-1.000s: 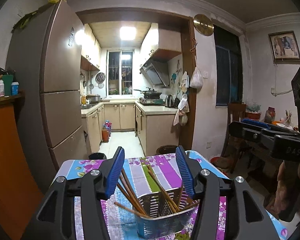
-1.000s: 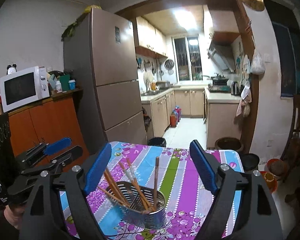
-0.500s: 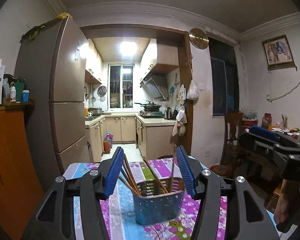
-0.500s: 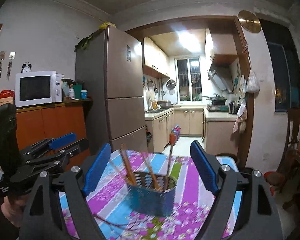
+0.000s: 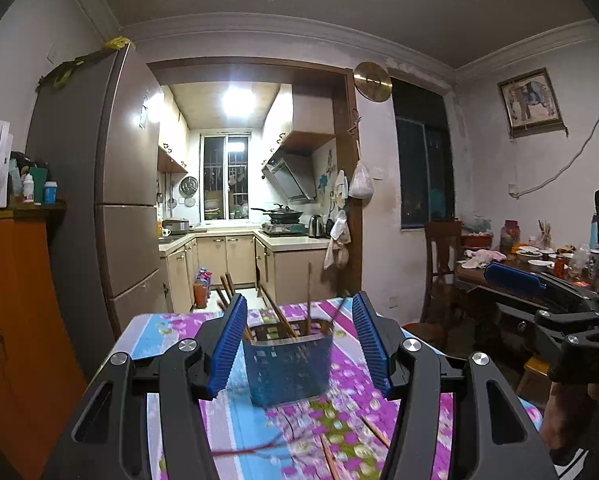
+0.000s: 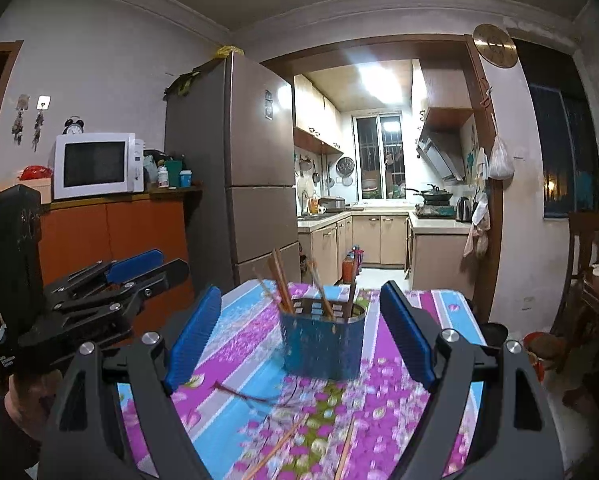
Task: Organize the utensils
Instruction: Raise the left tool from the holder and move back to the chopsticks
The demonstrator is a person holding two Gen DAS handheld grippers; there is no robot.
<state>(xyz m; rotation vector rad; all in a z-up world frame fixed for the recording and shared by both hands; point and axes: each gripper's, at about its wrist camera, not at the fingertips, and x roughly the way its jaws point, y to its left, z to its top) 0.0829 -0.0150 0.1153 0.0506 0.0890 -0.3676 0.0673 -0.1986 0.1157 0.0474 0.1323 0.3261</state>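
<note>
A perforated metal utensil holder (image 5: 289,360) stands on the flowered tablecloth (image 5: 179,408), with several wooden chopsticks (image 5: 277,316) upright in it. It also shows in the right wrist view (image 6: 323,344). Loose chopsticks (image 6: 283,446) lie on the cloth in front of it; they also show in the left wrist view (image 5: 373,430). My left gripper (image 5: 299,340) is open and empty, just short of the holder. My right gripper (image 6: 305,336) is open and empty, also facing it. Each gripper appears at the edge of the other's view.
A tall fridge (image 6: 243,184) and an orange cabinet (image 6: 111,232) with a microwave (image 6: 97,164) stand left of the table. A wooden chair (image 5: 443,256) and a cluttered dining table (image 5: 531,264) are at the right. The kitchen doorway lies beyond.
Both cameras have dropped and tilted up, so the holder now sits lower and nearer, seen from the side. Loose chopsticks on the cloth have come into view. Both grippers stay open.
</note>
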